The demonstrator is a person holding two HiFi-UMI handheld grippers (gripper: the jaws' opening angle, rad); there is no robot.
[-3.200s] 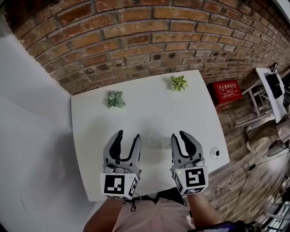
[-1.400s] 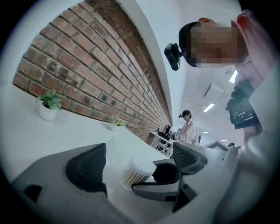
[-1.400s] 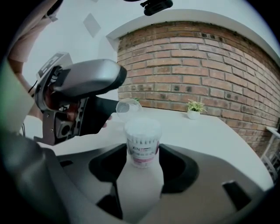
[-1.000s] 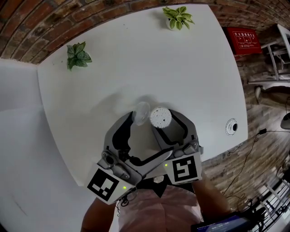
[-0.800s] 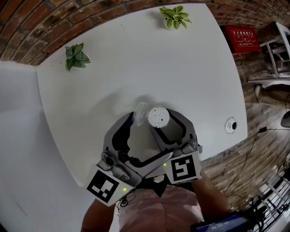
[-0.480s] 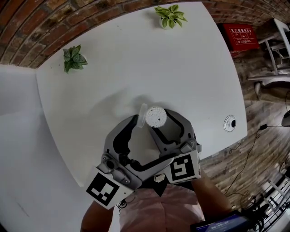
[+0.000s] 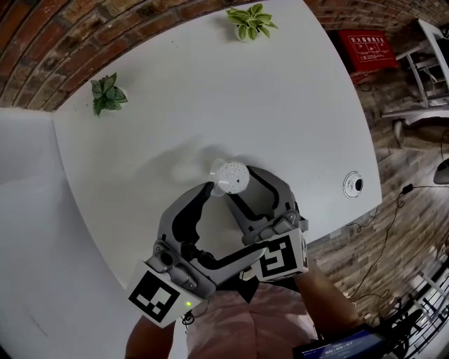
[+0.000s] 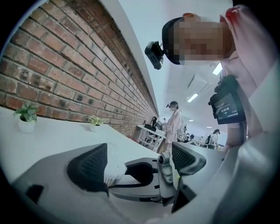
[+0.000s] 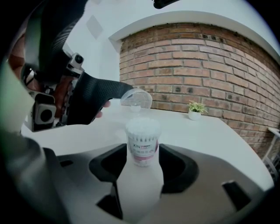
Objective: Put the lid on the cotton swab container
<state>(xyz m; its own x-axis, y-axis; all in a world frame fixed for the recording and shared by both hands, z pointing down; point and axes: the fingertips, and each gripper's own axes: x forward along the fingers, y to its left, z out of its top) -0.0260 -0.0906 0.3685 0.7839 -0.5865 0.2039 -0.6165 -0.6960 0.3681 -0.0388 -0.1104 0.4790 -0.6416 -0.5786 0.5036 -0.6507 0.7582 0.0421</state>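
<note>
My right gripper is shut on the cotton swab container, a white bottle with a pink label, held upright over the white table. Between the pads in the right gripper view stands the container, its open top full of swabs. The clear round lid is held in my left gripper and hangs tilted just over the container's left rim. From the right gripper's camera the lid sits at the tip of a black finger. Seen along the left gripper, something white lies against the left pad.
Two small potted plants stand at the table's far edge by the brick wall. A round cable port is set near the right edge. A red box lies on the floor. People stand in the background of the left gripper view.
The lid has moved right, from beside the container's top to partly over it. Both grippers drifted slightly up and left in the head view.
</note>
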